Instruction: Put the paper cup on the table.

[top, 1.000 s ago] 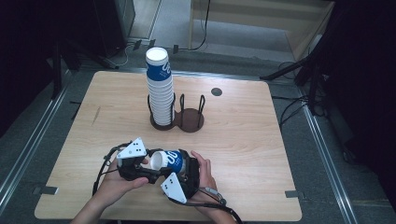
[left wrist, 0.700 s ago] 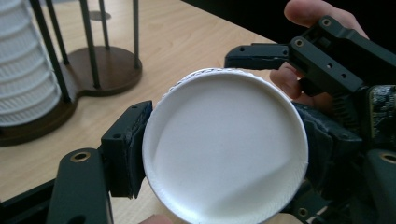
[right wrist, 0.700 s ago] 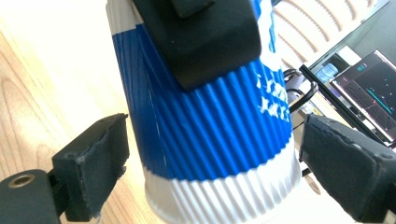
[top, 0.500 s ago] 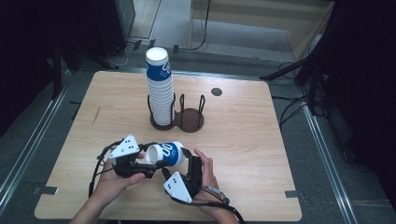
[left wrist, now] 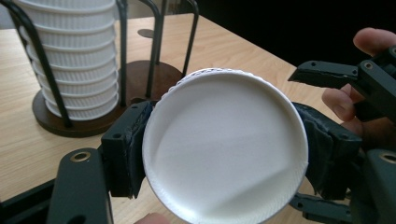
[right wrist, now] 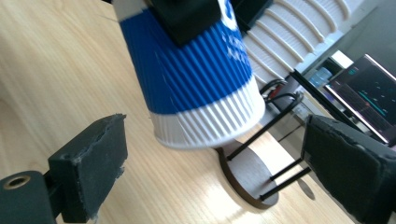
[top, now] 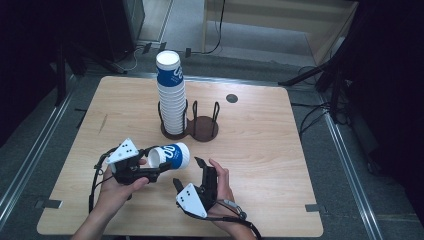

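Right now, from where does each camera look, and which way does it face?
High view: above the table, looking forward and down; both forearms show.
Left gripper view: on the left hand-held gripper, facing the cup's white inside.
Right gripper view: on the right hand-held gripper, facing that cup.
All share the cup holder.

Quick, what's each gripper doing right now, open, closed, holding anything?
Left gripper: shut on the paper cup.
Right gripper: open, jaws have just been opening, nothing between them.

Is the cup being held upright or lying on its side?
On its side: the cup lies level, clamped in the left hand-held gripper, its open mouth facing that gripper's camera.
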`<control>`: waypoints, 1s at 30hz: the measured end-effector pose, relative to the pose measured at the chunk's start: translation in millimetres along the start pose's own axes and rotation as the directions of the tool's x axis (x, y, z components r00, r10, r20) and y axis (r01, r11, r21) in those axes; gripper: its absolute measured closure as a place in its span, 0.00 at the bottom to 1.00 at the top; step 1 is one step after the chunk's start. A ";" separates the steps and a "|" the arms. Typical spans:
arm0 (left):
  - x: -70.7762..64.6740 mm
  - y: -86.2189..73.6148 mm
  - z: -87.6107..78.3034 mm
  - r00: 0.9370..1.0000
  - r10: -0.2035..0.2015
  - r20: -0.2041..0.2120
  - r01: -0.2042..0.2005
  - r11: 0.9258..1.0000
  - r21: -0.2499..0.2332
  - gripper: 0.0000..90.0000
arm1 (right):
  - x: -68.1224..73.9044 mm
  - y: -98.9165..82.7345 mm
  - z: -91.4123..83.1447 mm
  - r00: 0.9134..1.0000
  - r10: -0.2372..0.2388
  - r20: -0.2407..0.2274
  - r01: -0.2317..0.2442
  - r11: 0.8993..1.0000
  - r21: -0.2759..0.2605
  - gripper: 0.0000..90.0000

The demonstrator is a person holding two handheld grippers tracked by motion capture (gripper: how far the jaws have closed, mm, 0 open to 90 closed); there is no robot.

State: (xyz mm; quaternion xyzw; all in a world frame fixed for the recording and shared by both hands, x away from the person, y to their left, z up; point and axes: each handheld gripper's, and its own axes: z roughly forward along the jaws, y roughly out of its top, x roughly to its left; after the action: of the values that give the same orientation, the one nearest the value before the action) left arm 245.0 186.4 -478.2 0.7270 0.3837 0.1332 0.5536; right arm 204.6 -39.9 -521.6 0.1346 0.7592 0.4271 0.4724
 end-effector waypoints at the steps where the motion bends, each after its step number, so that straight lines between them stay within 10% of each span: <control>1: 0.0 0.0 0.0 1.000 0.000 0.000 0.000 1.000 0.000 0.31 | 0.0 0.0 0.0 1.000 0.000 0.000 0.000 1.000 0.000 0.08; 15: 6.6 0.8 -6.3 1.000 -0.017 -0.002 0.016 0.994 -0.109 0.31 | -9.3 -2.1 1.8 0.986 0.166 -0.010 -0.166 0.986 0.000 0.05; 30: 7.6 -1.0 -7.9 1.000 0.010 -0.012 -0.013 0.976 -0.216 0.31 | -14.6 -2.1 5.6 0.938 0.347 -0.020 -0.347 0.938 0.029 0.04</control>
State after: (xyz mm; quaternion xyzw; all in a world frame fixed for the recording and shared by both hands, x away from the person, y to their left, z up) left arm 244.8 197.4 -478.1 0.6640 0.3657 0.1813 0.6265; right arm 217.2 -47.1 -515.5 0.2670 0.7346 0.4956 0.3786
